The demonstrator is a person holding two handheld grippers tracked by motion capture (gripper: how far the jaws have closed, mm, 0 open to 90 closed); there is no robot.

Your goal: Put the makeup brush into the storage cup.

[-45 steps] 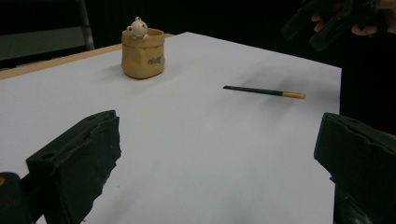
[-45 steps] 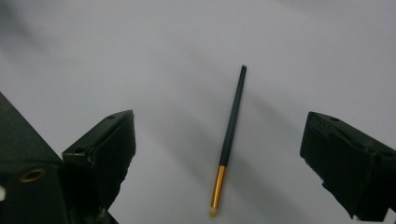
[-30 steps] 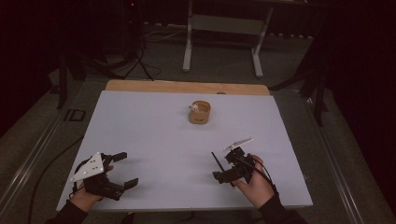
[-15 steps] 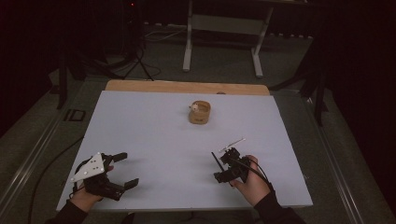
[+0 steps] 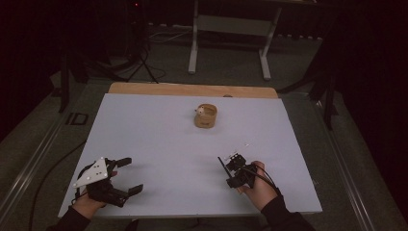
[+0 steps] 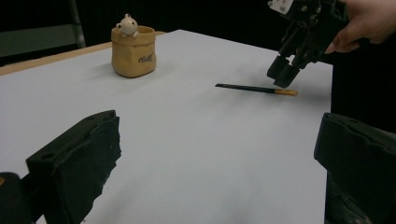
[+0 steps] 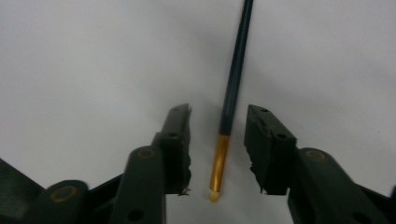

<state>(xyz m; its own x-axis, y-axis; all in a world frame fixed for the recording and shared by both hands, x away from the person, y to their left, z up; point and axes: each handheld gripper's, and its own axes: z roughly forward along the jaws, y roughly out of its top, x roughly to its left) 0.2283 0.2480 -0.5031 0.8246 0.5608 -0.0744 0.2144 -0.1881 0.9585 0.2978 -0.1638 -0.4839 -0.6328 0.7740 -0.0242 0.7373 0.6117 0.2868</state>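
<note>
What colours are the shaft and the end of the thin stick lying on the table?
The stick has a dark blue-black shaft and a gold end, clearest in the right gripper view.

1. The worktop (image 5: pixel 159 139) carries a pale, matte, bluish-white cover, evenly lit and free of glare.
2. A strip of bare light wood (image 5: pixel 192 89) shows along the far edge of the worktop.
3. The floor (image 5: pixel 231 62) is dark grey-green, dimly lit, with black cables (image 5: pixel 144 67) trailing across it at the far left.
4. A pale metal frame (image 5: pixel 228 29) with two upright legs and a crossbar stands on the floor beyond the worktop.
5. A grey metal rail (image 5: pixel 29 163) runs along the left side.
6. The surroundings beyond fall into near darkness; no walls or windows can be made out.
</note>
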